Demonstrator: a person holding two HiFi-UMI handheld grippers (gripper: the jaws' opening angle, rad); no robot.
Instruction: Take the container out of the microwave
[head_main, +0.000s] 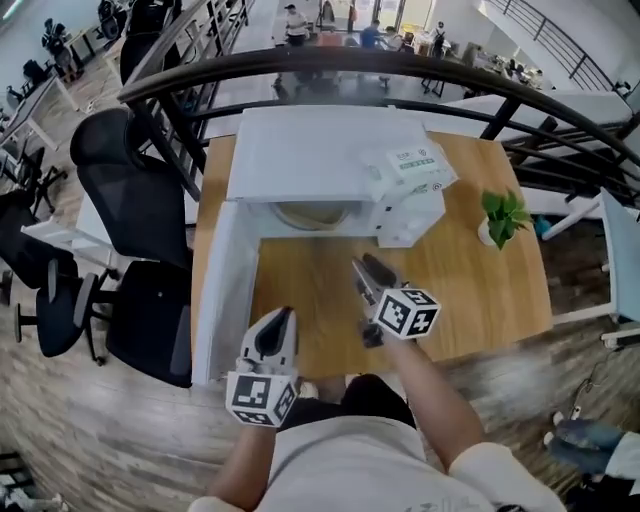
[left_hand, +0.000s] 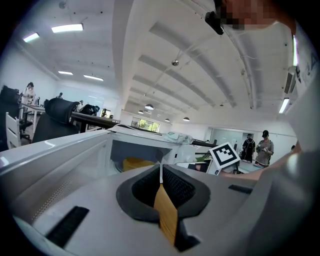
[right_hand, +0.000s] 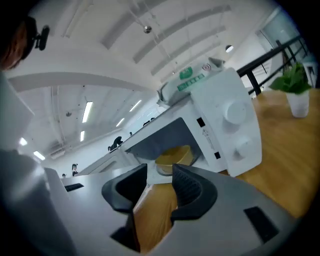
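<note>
Two grippers up front: left gripper (head_main: 282, 320) pinched together, right gripper (head_main: 365, 270) apart, empty. One container (head_main: 312, 214), mostly hidden inside the open microwave (head_main: 330, 150) on the worktop (head_main: 470, 290).

Head view: above and behind the left gripper (head_main: 283, 318) and right gripper (head_main: 362, 268), facing steeply down, the microwave (head_main: 330, 160) ahead of their tips. Each gripper view sits low behind its own jaws, looking forward into the open cavity (right_hand: 167, 137), the right one nearer and tilted. All three share that cavity.
</note>
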